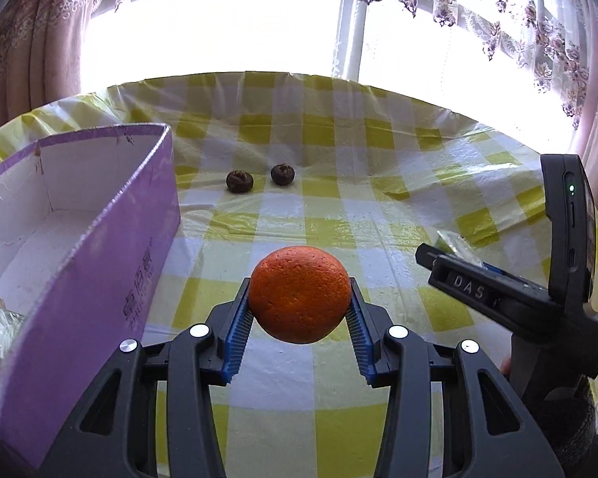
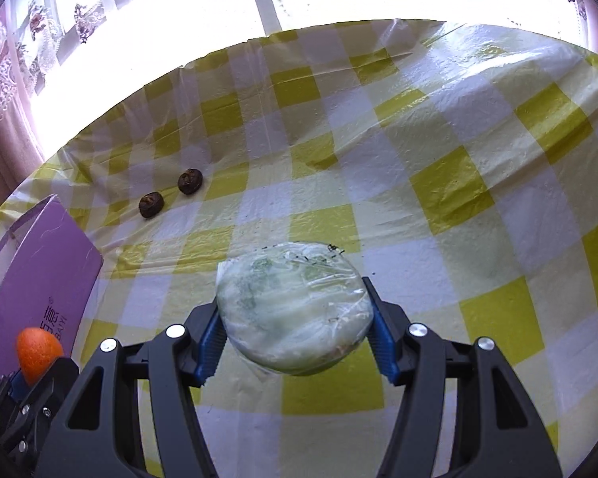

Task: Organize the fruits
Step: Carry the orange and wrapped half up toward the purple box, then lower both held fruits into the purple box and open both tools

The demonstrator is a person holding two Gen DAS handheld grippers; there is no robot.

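With the left gripper (image 1: pixel 299 314) clamping the orange (image 1: pixel 299 294) and the right gripper (image 2: pixel 295 334) clamping what looks like a wrapped fruit (image 2: pixel 293 306), carry both level over the box (image 1: pixel 79 239) rim before releasing.

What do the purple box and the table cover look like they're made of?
Purple box: looks like cardboard, matte purple outside, plain white inside, with creased walls. Table cover: probably thin plastic sheeting, glossy yellow-and-white check, wrinkled, with glare from the window.

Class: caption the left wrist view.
Left gripper grips round orange fruit beside open purple cardboard box.
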